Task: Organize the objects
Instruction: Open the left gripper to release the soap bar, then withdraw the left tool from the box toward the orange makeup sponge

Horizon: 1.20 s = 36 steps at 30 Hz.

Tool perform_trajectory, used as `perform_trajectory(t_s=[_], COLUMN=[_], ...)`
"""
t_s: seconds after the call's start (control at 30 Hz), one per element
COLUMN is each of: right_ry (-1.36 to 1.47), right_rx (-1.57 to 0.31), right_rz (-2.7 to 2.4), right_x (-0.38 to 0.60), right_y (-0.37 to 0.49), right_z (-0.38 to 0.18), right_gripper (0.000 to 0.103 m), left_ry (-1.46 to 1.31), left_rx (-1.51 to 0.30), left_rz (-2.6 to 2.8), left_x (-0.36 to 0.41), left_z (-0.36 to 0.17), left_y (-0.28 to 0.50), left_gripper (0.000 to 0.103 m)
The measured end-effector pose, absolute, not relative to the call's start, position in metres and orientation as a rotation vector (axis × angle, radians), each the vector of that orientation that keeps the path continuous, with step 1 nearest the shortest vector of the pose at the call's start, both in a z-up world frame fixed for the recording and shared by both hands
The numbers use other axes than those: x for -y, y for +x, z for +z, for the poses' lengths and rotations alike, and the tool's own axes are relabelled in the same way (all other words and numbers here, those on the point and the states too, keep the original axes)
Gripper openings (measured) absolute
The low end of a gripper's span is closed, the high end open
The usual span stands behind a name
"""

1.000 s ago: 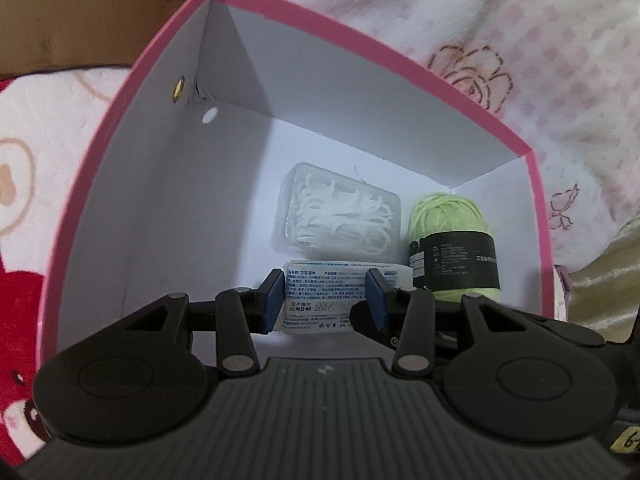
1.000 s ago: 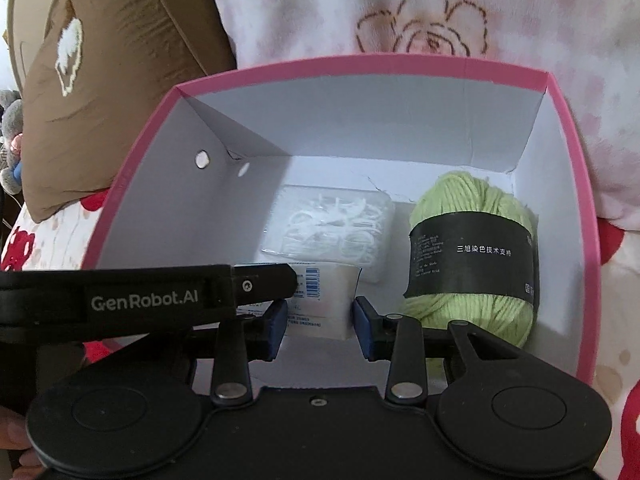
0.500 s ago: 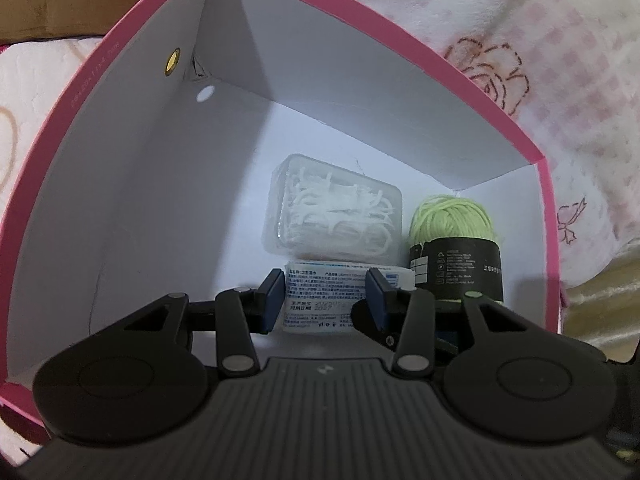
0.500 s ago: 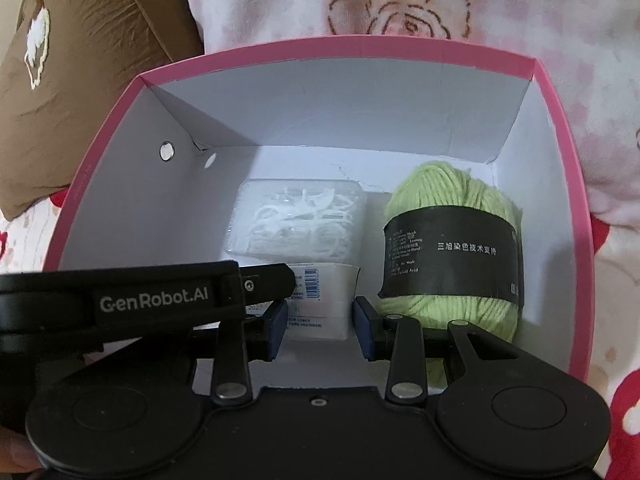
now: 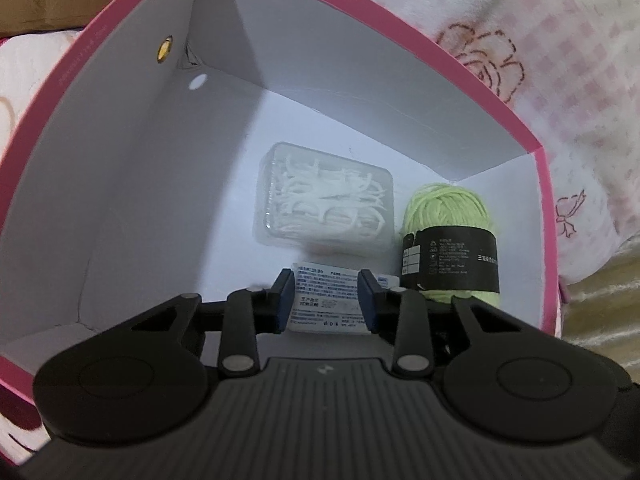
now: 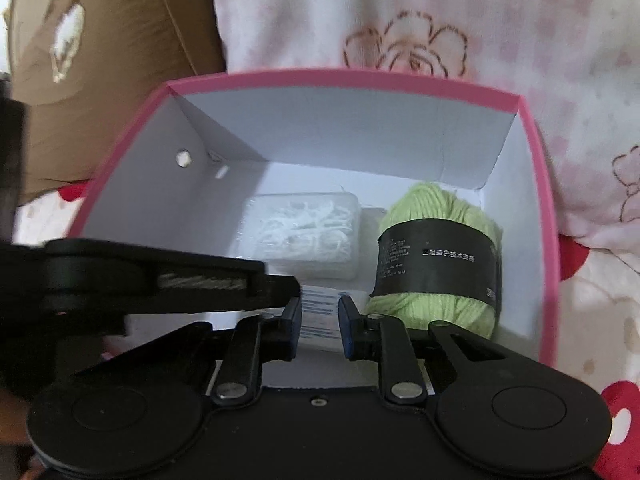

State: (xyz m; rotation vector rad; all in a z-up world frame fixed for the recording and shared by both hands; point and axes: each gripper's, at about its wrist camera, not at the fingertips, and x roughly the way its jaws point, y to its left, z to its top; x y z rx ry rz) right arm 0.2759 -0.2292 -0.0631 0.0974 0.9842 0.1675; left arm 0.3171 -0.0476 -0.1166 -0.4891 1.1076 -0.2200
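A pink-rimmed box (image 5: pixel 400 28) with a white inside sits open on a bed covered by a pink-and-white checked blanket with rose outlines (image 6: pixel 404 46), and it holds three things. A clear plastic case of white dental floss picks (image 5: pixel 325 197) lies flat on the box floor near the middle, toward the far wall. Just to its right, in the right-hand part of the box by the right wall, lies a ball of light green yarn (image 5: pixel 444 204) on its side, wrapped in a black paper band with small white print. In front of the floss case, toward the near wall, is a small white packet with blue print (image 5: pixel 326 300), seen in both views between the blue fingers. The left gripper (image 5: pixel 326 300) reaches down into the box, and its fingers are closing with the packet between them, the pads right at the packet's two sides. The right gripper (image 6: pixel 319 322) also points down into the box near the near wall; its fingers have come in narrow, the packet's printed face showing in the gap behind them, but whether they touch it cannot be told. The left gripper's black body crosses the left of the right wrist view, blurred. A brown cushion (image 6: pixel 112 40) lies on the bed beyond the box's far left corner.
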Motion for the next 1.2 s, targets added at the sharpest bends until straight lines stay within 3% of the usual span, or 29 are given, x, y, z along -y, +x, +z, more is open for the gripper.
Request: perform_trajectory(t_s=[0.27, 0.43, 0.9, 1.2], right_ry=[0.142, 0.147, 0.005, -0.065], right_rx=[-0.973, -0.944, -0.839, -0.801], right_rz=[0.219, 0.269, 0.328, 0.332], right_x=[0.247, 0.244, 0.228, 0.222], right_y=[0.255, 0.242, 0.187, 0.155], right_z=[-0.049, -0.038, 0.009, 0.034], right_gripper=[0.027, 0.031, 0.054, 0.061], left_ry=[-0.494, -0.43, -0.221, -0.14], left_rx=[-1.089, -1.092, -1.048, -1.026], left_rz=[-0.241, -0.25, -0.273, -0.288], left_x=[0.058, 0.059, 0.034, 0.036], left_z=[-0.113, -0.098, -0.001, 0.05], left_y=[0.317, 0.313, 0.244, 0.2], left_gripper=[0.033, 0.039, 0.052, 0.062])
